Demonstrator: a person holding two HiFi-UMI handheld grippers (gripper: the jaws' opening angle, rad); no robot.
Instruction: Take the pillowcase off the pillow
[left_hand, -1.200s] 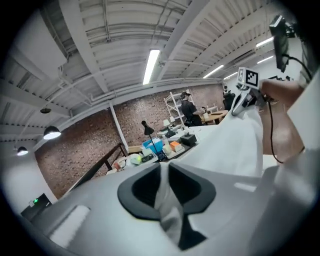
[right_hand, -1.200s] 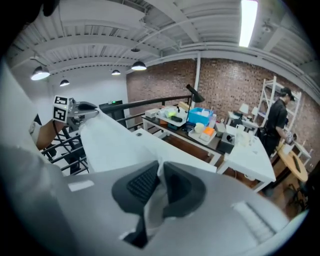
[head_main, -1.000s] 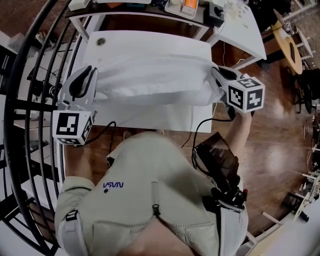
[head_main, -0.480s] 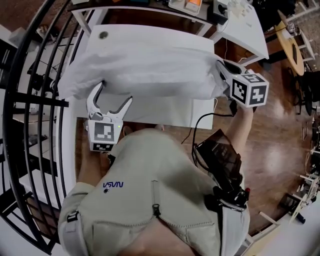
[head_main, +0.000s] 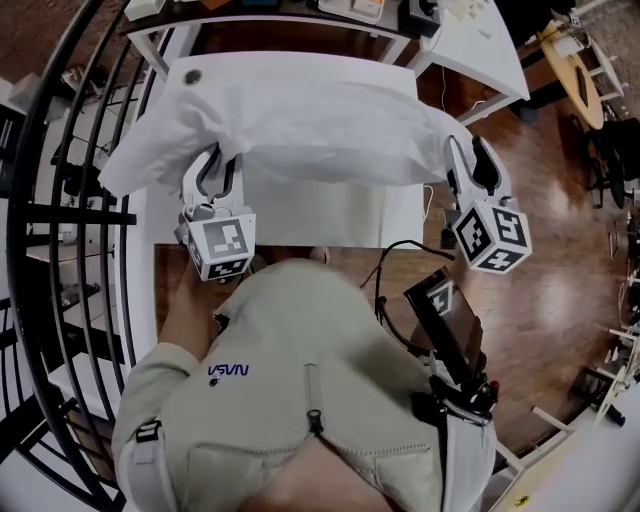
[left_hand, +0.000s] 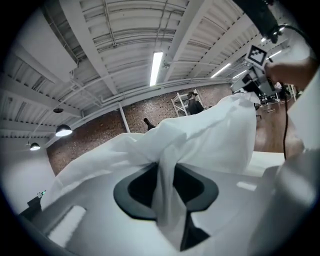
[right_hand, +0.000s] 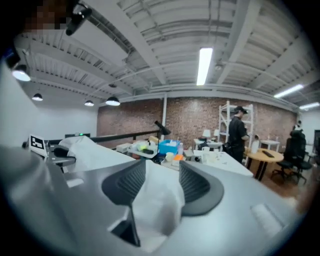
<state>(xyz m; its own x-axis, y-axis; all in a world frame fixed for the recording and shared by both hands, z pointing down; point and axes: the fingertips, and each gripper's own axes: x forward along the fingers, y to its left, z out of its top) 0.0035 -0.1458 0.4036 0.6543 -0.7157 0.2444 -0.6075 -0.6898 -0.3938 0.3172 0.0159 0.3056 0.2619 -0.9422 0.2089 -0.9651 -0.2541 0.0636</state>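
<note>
The pillow in its white pillowcase lies across the white table, its left end hanging past the table's edge. My left gripper is at the pillow's near edge, left of middle. Its jaws have just been closing and now pinch a fold of the pillowcase between the pads of the left gripper. My right gripper is at the pillow's right end. Its jaws have just been opening and stand apart, with a loose flap of white fabric lying in the gap of the right gripper.
A black railing runs along the left of the table. A second white table with clutter stands behind, and a round wooden table at far right. A black cable hangs near my right side. A person stands far off.
The left gripper left the pillow's left end, opened wide at the near edge, then closed on fabric there. The right gripper opened at the right end and drew back. The pillow slid left.
</note>
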